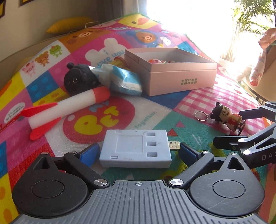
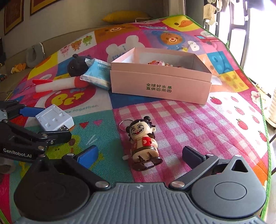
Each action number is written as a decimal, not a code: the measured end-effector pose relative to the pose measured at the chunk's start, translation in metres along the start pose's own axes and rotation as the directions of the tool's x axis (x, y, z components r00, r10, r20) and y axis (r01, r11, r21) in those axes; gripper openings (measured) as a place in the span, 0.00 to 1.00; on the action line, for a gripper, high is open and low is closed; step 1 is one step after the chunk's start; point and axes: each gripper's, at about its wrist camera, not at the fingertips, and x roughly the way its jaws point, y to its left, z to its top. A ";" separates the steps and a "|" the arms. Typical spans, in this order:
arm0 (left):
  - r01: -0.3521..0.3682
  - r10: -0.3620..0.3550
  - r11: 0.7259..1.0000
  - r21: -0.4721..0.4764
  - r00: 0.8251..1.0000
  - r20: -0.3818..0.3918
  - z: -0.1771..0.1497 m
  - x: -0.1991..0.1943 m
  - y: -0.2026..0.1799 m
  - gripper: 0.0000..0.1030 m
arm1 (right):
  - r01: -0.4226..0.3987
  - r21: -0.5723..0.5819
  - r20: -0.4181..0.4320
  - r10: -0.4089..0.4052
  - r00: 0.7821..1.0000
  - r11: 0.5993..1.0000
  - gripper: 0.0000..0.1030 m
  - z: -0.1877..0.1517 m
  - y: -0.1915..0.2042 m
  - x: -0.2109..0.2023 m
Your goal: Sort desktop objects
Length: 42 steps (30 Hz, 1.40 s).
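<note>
A pale blue USB device (image 1: 136, 149) lies flat on the colourful mat between the pads of my left gripper (image 1: 138, 153), which is open around it; the pads do not touch it. It also shows in the right wrist view (image 2: 54, 118). A doll keychain (image 2: 143, 143) lies on the mat between the fingers of my right gripper (image 2: 140, 155), which is open around it. The doll also shows in the left wrist view (image 1: 227, 118). A pink open box (image 2: 160, 81) with small toys inside stands farther back.
A foam rocket (image 1: 65, 108), a black plush toy (image 1: 79, 79) and a blue tissue pack (image 1: 120, 79) lie left of the box (image 1: 172, 72). The mat's green edge (image 2: 264, 110) runs along the right. A yellow cushion (image 2: 126, 16) lies behind the mat.
</note>
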 end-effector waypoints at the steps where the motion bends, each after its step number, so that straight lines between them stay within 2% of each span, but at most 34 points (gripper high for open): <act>1: 0.001 -0.001 1.000 0.002 1.000 0.002 0.000 0.000 0.000 0.99 | -0.002 -0.003 -0.001 0.002 1.000 1.000 1.00 0.001 0.000 0.000; 5: 0.000 0.000 1.000 0.001 1.000 0.011 -0.002 -0.001 0.000 1.00 | 0.007 -0.035 0.024 -0.006 1.000 0.999 0.83 0.006 0.004 -0.003; 9: 0.000 0.000 1.000 0.000 1.000 0.012 -0.002 -0.001 0.000 1.00 | 0.076 -0.120 0.058 -0.069 0.996 0.990 0.73 0.014 0.015 -0.003; 11: 0.000 0.000 1.000 0.001 1.000 0.013 -0.002 -0.001 0.000 1.00 | 0.087 -0.147 0.051 -0.080 0.995 0.985 0.61 0.016 0.017 -0.001; 13: 0.000 0.000 1.000 0.001 1.000 0.013 -0.002 -0.001 0.000 1.00 | 0.066 -0.136 0.023 -0.063 0.998 0.989 0.51 0.018 0.015 0.001; 15: 0.001 -0.001 1.000 0.001 1.000 0.013 -0.002 -0.001 0.001 1.00 | 0.053 -0.111 0.011 -0.052 0.999 0.992 0.49 0.018 0.013 0.003; 17: 0.001 -0.001 1.000 0.002 1.000 0.013 -0.002 -0.001 0.000 1.00 | 0.064 -0.103 0.013 -0.063 0.998 0.993 0.39 0.017 0.011 0.002; 19: 0.002 -0.002 1.000 0.002 1.000 0.014 -0.002 -0.001 0.001 1.00 | 0.063 -0.092 0.008 -0.063 0.998 0.994 0.34 0.017 0.009 0.002; 29: -0.023 0.023 0.999 0.048 1.000 0.001 0.007 -0.001 -0.011 1.00 | 0.062 -0.060 0.017 -0.062 0.998 0.996 0.33 0.016 0.005 -0.009; 32: -0.025 0.025 0.997 0.074 1.000 -0.001 0.009 -0.002 -0.018 0.92 | 0.065 -0.057 0.023 -0.063 0.998 0.996 0.33 0.016 0.005 -0.016; 34: -0.020 0.020 0.997 0.079 1.000 -0.007 0.009 -0.005 -0.019 0.92 | 0.068 -0.057 0.031 -0.066 0.997 0.996 0.31 0.016 0.004 -0.023; 38: -0.025 0.025 0.996 0.080 1.000 0.008 0.009 -0.019 -0.022 0.92 | 0.073 -0.044 0.044 -0.072 0.996 0.996 0.31 0.017 0.002 -0.039; 42: -0.031 0.025 0.994 0.104 0.998 0.056 0.012 -0.044 -0.028 0.92 | 0.079 -0.029 0.066 -0.077 0.995 0.996 0.31 0.016 -0.002 -0.059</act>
